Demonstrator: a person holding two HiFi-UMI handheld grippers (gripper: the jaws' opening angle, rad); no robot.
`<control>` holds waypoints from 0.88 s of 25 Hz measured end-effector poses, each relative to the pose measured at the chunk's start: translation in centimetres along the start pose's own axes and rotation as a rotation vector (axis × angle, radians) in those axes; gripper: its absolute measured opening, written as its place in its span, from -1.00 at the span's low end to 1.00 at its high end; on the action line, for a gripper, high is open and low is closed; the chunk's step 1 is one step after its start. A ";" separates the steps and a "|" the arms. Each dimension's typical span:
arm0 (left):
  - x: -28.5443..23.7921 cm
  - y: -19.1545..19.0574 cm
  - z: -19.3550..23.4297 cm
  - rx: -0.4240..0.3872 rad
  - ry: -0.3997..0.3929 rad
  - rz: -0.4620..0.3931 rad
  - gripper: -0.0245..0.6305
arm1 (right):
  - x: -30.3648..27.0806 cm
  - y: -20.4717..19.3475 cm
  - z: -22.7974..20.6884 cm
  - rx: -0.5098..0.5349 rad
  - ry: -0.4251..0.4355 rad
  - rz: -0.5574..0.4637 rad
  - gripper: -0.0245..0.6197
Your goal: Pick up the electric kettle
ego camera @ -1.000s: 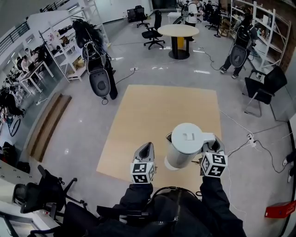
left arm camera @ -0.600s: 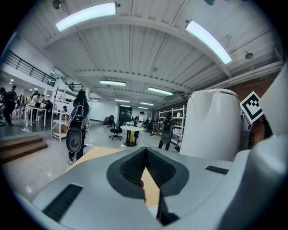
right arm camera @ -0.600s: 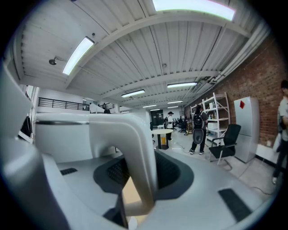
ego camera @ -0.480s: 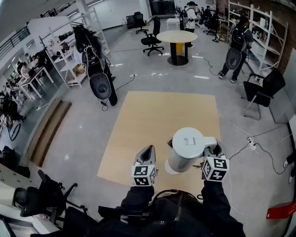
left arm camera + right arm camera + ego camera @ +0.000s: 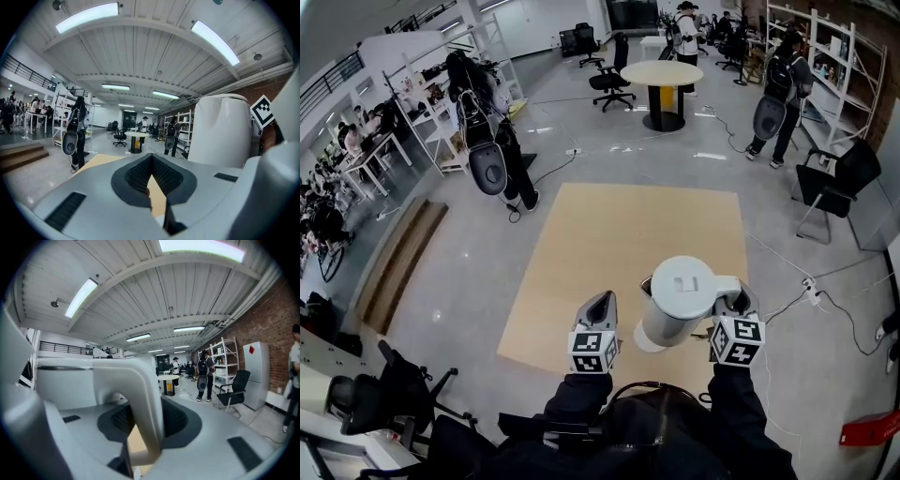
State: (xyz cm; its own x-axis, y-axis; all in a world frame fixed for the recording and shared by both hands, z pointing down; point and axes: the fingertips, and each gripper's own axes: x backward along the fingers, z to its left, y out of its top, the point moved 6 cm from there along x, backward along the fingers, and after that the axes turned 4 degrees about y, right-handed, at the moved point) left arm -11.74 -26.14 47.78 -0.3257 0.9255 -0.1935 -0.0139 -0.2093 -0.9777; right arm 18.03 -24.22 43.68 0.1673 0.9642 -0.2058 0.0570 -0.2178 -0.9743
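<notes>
My right tongs (image 5: 145, 427) are clamped on the white, curved plastic handle (image 5: 140, 399) of the white, cylindrical electric kettle (image 5: 680, 298). The handle stands upright between the ribbed black pads. My left tongs (image 5: 151, 174) are closed on nothing and sit just beside the kettle body, not touching it.

The kettle hangs in the air, upright, over the near edge of the flat tan board (image 5: 609, 244) on the grey polished floor (image 5: 450, 281).

Hazards from this state:
- Pivot. The grip is on the handle only, and the body hangs to one side of it. I judge that the smooth plastic could turn in the pads and tip the kettle.
- Slip. A looser clamp would let the handle slide down.
- Contact. A sideways move of the left tongs could knock the body.
- Contents. I cannot tell whether it holds water, so a tilt may spill.
</notes>
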 end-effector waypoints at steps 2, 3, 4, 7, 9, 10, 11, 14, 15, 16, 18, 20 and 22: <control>-0.1 0.0 0.1 -0.003 0.001 -0.003 -0.93 | -0.1 -0.1 0.0 0.001 -0.003 -0.002 -0.50; -0.1 0.0 0.2 -0.004 0.002 -0.005 -0.93 | -0.1 -0.1 0.1 0.000 -0.004 -0.005 -0.50; 0.0 0.0 0.3 -0.005 0.002 -0.005 -0.93 | -0.1 -0.1 0.2 -0.001 -0.005 -0.008 -0.50; 0.3 0.2 0.5 -0.009 -0.002 -0.009 -0.93 | 0.1 -0.1 0.5 -0.003 -0.007 -0.014 -0.50; 0.4 0.2 0.5 -0.011 -0.005 -0.010 -0.93 | 0.2 -0.1 0.5 -0.002 -0.005 -0.019 -0.50; 0.4 0.2 0.4 -0.010 -0.005 -0.009 -0.93 | 0.3 -0.1 0.5 0.000 -0.005 -0.022 -0.50; 0.3 0.2 0.2 -0.010 -0.006 -0.008 -0.93 | 0.3 -0.1 0.3 0.001 -0.004 -0.024 -0.50; 0.1 0.3 -0.3 -0.009 -0.007 -0.008 -0.93 | 0.4 0.0 -0.2 0.002 -0.003 -0.025 -0.50; 0.1 0.3 -0.5 -0.008 -0.006 -0.009 -0.93 | 0.5 0.1 -0.3 0.003 -0.003 -0.025 -0.50; 0.0 0.3 -0.6 -0.008 -0.006 -0.009 -0.93 | 0.5 0.0 -0.5 0.003 -0.003 -0.024 -0.50; -0.1 0.3 -0.7 -0.008 -0.004 -0.009 -0.93 | 0.4 0.0 -0.7 0.000 -0.004 -0.023 -0.50; -0.1 0.3 -0.7 -0.007 -0.003 -0.007 -0.93 | 0.4 0.0 -0.8 -0.003 -0.008 -0.023 -0.50; 0.0 0.3 -0.8 -0.006 -0.001 -0.007 -0.93 | 0.4 0.0 -0.9 -0.003 -0.009 -0.024 -0.50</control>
State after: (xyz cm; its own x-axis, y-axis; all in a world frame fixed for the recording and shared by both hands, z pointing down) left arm -11.01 -26.01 47.41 -0.3269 0.9264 -0.1868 -0.0102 -0.2011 -0.9795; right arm 19.01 -23.94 43.66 0.1569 0.9704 -0.1835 0.0640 -0.1954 -0.9786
